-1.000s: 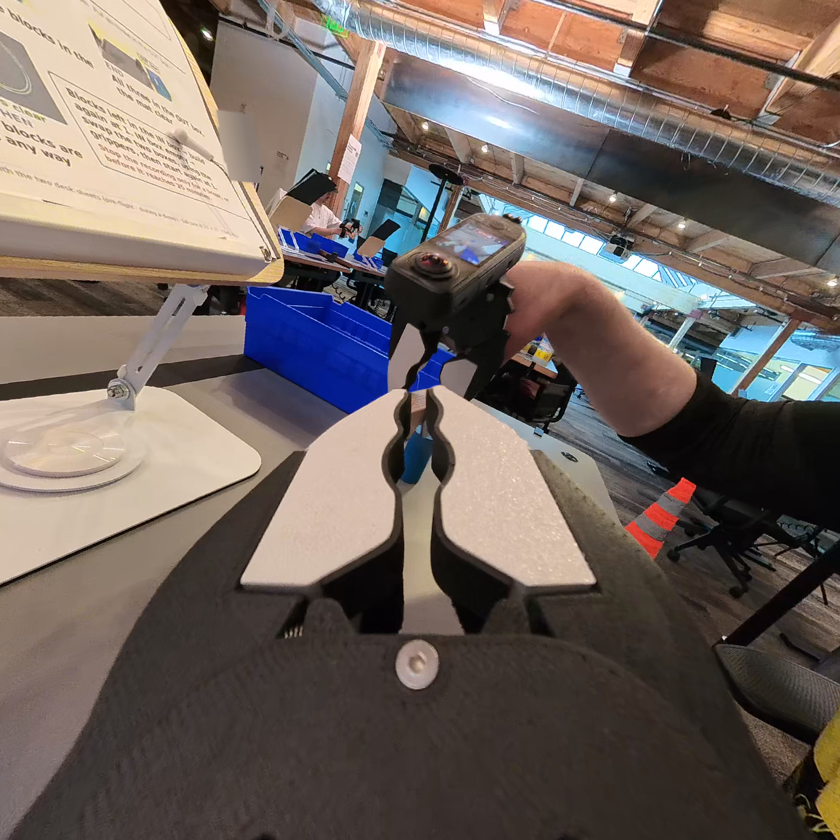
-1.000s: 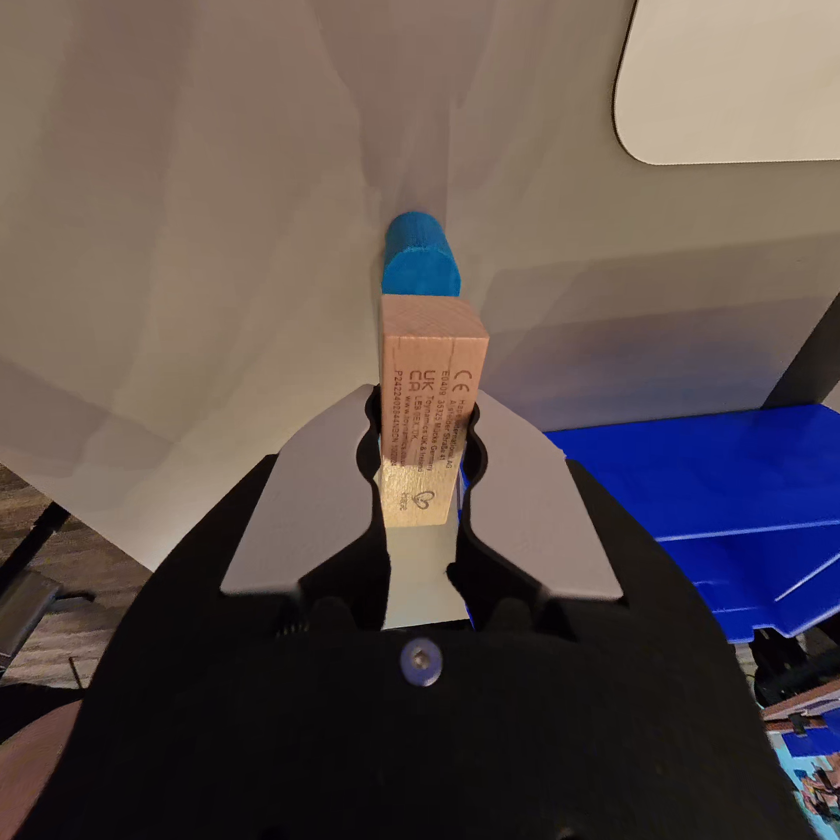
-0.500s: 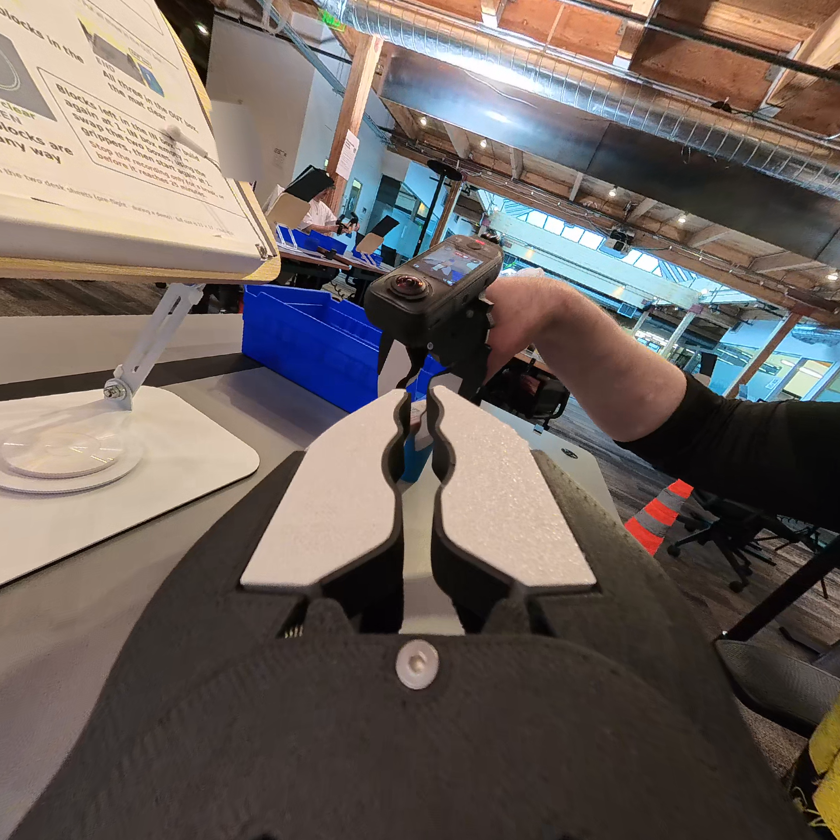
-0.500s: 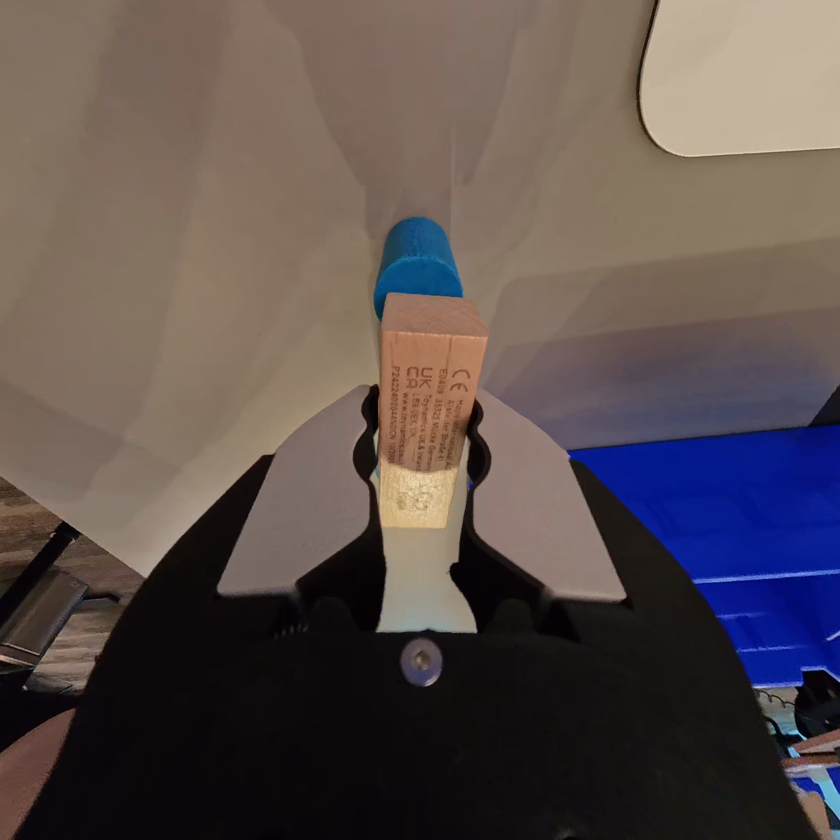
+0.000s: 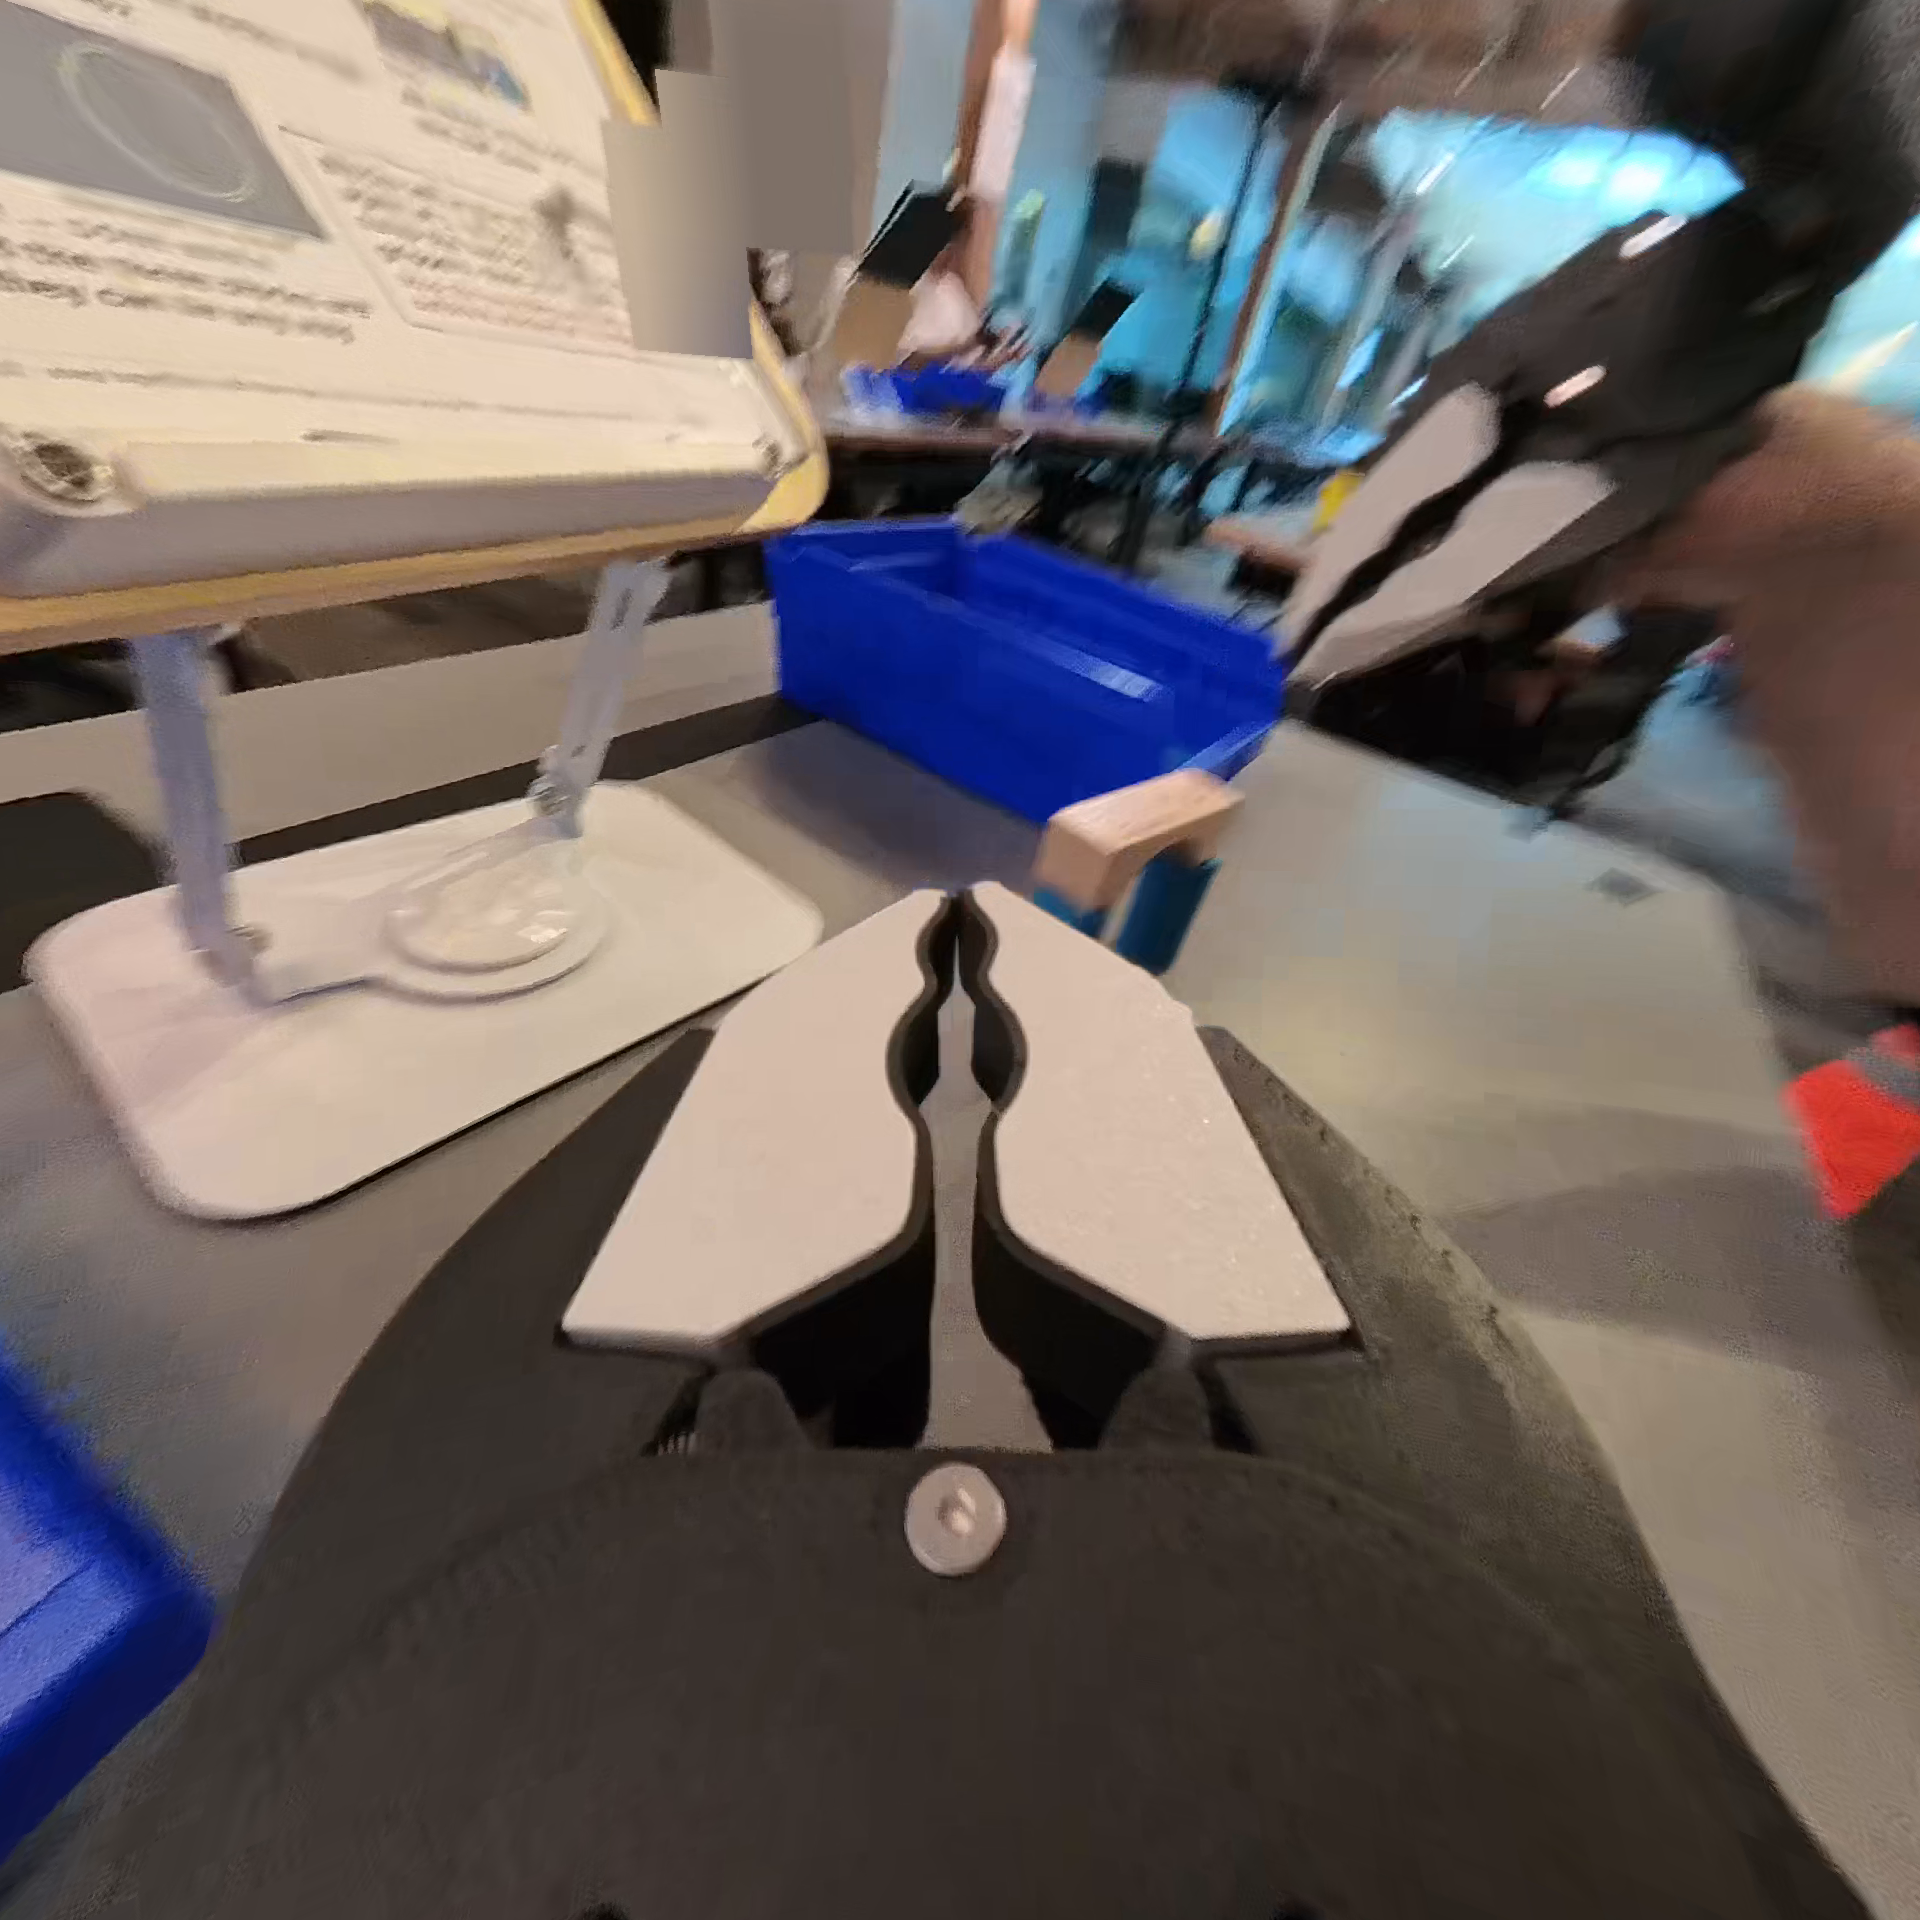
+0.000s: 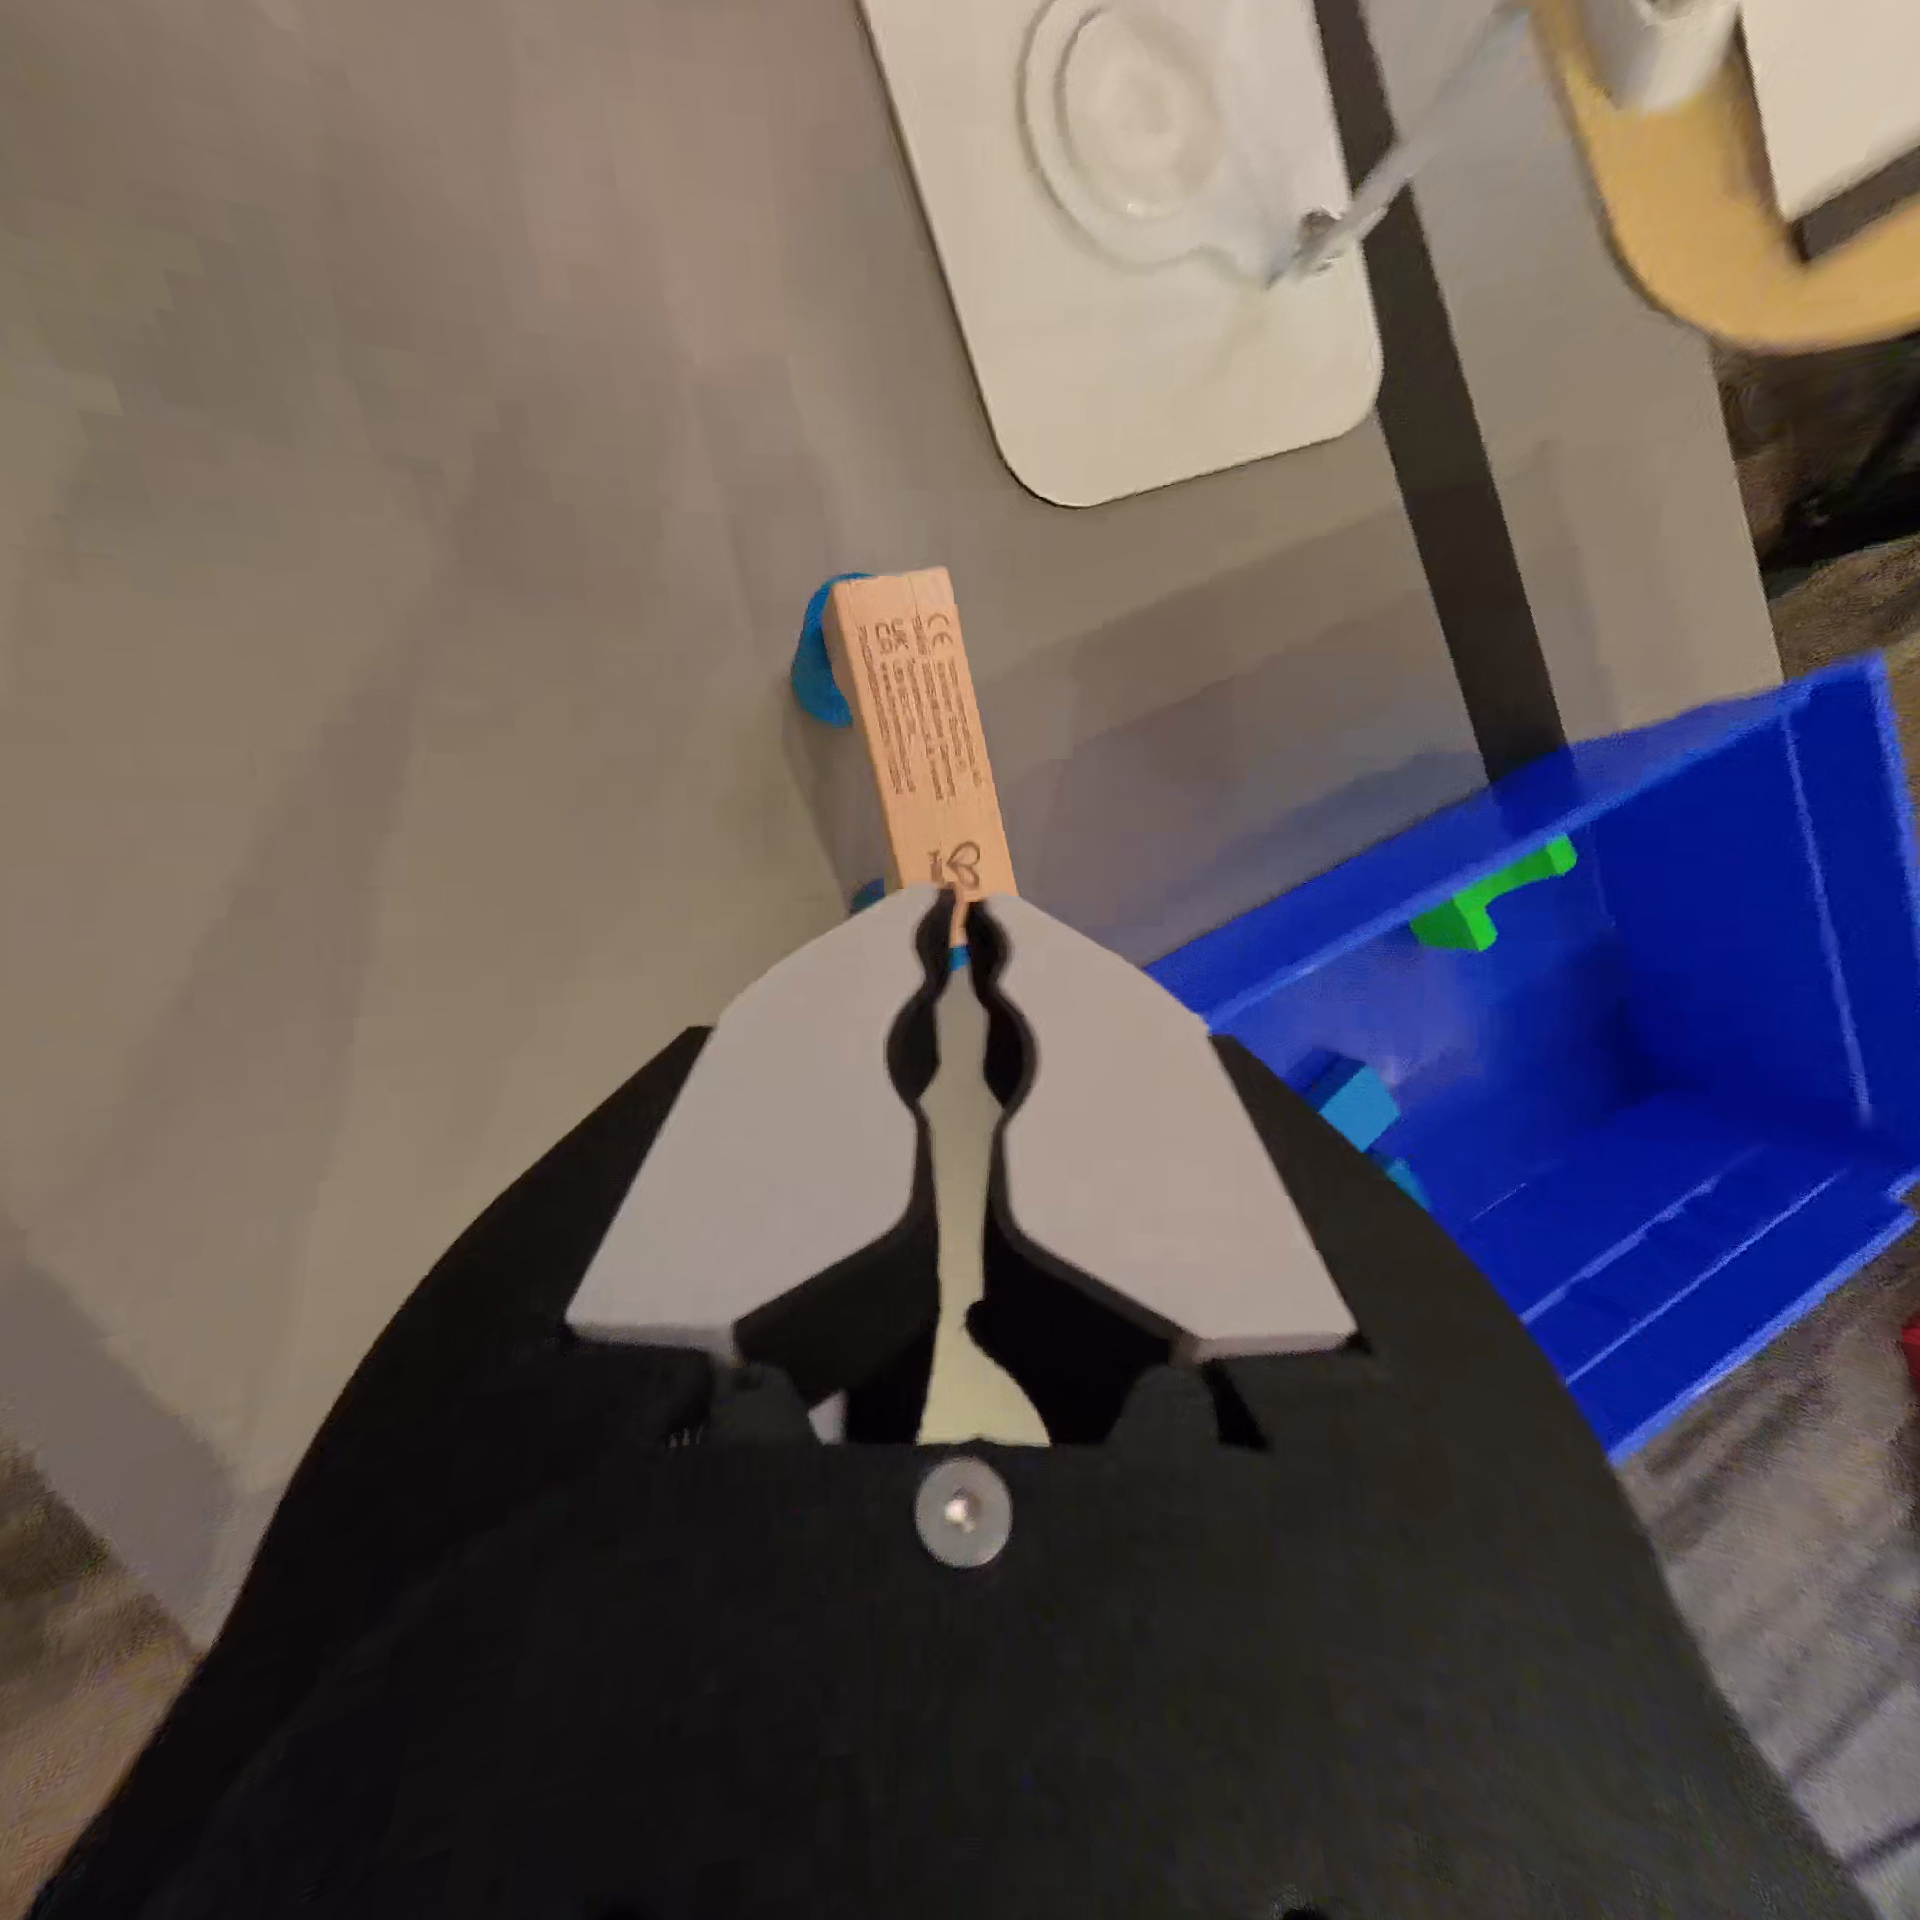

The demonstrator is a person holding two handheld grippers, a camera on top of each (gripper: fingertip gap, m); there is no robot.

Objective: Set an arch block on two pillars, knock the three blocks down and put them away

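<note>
On the grey worktop [image 5: 1403,935], a wooden arch block [image 5: 1132,836] rests across two blue pillars [image 5: 1169,914].
Only the left wrist view shows both pillars; the right reveals green and blue blocks inside the blue bin [image 6: 1662,1091]. Left gripper [image 5: 957,912] and right gripper [image 6: 956,914] are pressed together, empty.

Wooden arch block [image 5: 1141,838] sits flat across two blue pillars [image 5: 1174,912], bridge standing on grey tabletop. From above, arch [image 6: 928,735] shows as long pale plank with printed top face, running from centre toward 12 o'clock. Far pillar [image 6: 812,667] peeks out at its 9 o'clock edge; near pillar mostly hidden under near end. All three upright, touching, blurred.
</note>
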